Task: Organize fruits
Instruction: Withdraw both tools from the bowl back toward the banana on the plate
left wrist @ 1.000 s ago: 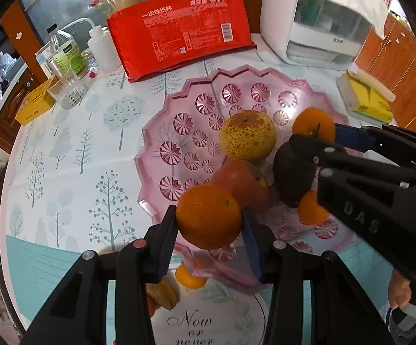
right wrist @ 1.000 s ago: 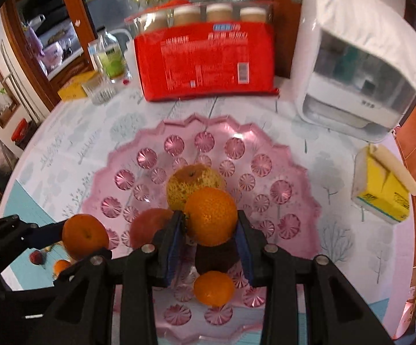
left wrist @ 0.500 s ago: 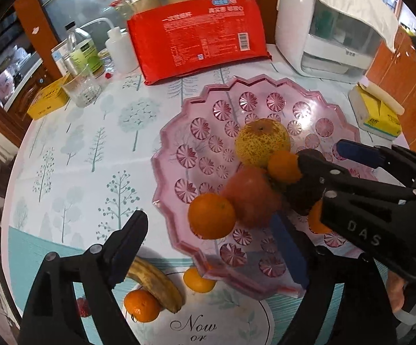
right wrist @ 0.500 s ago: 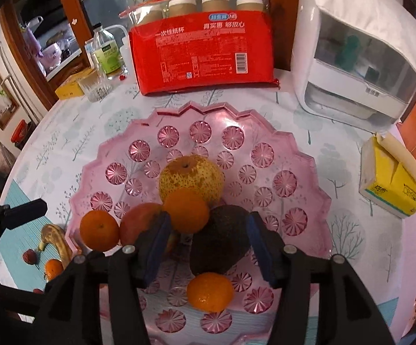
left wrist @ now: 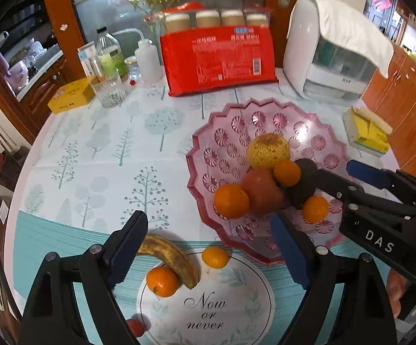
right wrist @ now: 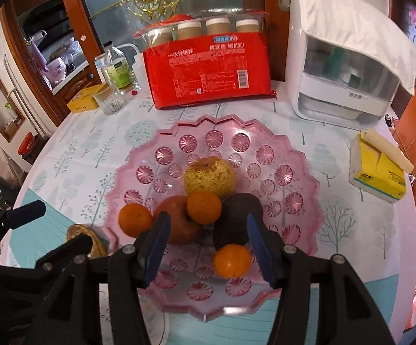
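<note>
Oranges lay in the pink dish beyond my right gripper; both it and my left gripper gaped empty.

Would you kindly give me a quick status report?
Both grippers open, empty. Six fruits on plate. Banana, two oranges off it. Nothing blocking.

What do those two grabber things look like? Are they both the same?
Yes, they match. The left gripper and the right gripper are each made of black plastic bars joined with round silver bolts. Each has two fingers tipped with flat blue pads. The side of the right one has "DAS" in white letters. No cables or sleeves show.
</note>
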`<state>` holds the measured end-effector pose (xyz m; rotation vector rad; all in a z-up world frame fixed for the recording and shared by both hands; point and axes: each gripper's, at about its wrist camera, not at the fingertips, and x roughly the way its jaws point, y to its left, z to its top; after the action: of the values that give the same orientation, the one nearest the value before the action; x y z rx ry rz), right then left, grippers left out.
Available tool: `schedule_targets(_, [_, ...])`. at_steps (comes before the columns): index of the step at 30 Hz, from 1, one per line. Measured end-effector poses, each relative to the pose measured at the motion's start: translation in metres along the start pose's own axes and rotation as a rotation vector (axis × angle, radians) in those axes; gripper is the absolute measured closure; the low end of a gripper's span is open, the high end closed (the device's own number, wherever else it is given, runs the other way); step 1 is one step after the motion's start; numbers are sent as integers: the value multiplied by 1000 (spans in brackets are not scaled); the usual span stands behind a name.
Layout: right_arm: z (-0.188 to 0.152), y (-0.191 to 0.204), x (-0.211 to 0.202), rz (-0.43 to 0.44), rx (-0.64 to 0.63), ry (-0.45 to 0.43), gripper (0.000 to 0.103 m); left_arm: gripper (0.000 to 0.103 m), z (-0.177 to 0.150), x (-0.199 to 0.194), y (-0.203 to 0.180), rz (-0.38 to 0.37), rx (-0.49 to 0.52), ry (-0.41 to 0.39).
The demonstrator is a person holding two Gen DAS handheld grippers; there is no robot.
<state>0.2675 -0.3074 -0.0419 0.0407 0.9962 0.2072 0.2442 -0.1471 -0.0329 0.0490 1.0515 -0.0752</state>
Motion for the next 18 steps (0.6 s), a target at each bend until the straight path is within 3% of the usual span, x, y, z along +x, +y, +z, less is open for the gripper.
schedule_targets(8, [-9,15,-34,-7,3,-47,47,17,-11,-45,16,23,-21,-65])
schedule_targets(18, [-23,42,-77,-33,20,-102,47,16,-27,-106,64,25,-63,-165])
